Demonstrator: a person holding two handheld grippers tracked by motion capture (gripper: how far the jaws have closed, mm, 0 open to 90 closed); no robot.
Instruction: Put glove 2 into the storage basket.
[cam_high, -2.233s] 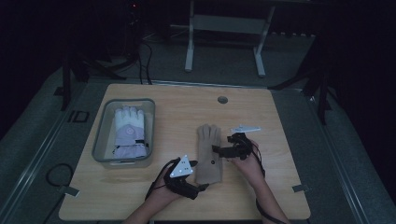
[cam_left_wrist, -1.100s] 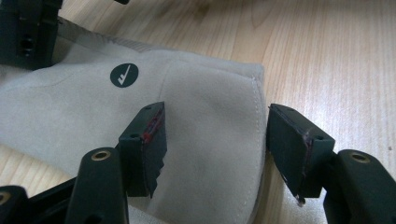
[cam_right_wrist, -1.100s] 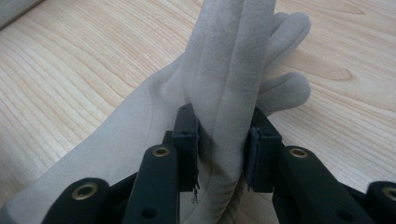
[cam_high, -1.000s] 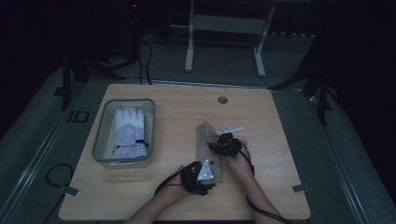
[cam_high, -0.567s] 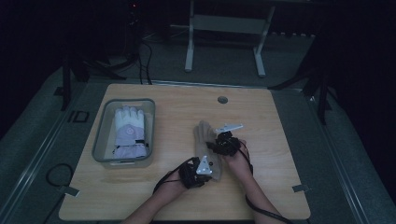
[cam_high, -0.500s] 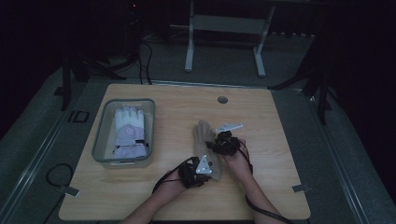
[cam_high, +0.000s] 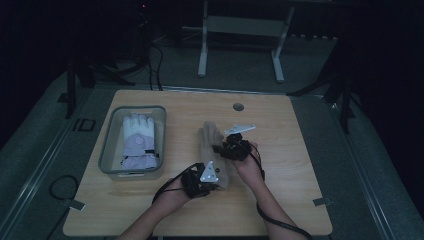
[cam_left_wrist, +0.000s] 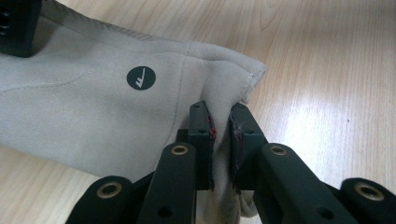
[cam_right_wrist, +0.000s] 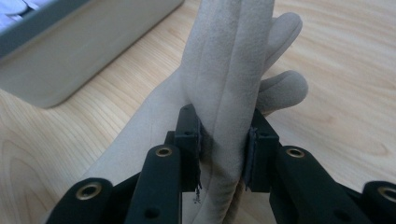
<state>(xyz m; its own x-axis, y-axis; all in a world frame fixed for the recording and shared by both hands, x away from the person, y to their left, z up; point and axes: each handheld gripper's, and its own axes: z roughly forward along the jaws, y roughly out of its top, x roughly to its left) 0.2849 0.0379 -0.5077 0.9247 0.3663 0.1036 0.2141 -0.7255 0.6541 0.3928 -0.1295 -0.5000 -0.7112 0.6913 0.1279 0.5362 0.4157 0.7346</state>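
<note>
While the soft beige fabric glove (cam_high: 214, 152) is lying mid-counter (cam_high: 290, 200), the left gripper (cam_left_wrist: 219, 140) is pinching its cuff and the right gripper (cam_right_wrist: 223, 149) its fingers; the lift is likely underway, calling next for carrying it level toward the grey plastic bin (cam_high: 111, 150).

Beige glove (cam_left_wrist: 93, 112) cuff pinched between left gripper (cam_left_wrist: 219, 135) fingers above wooden table (cam_left_wrist: 327, 70)
</note>
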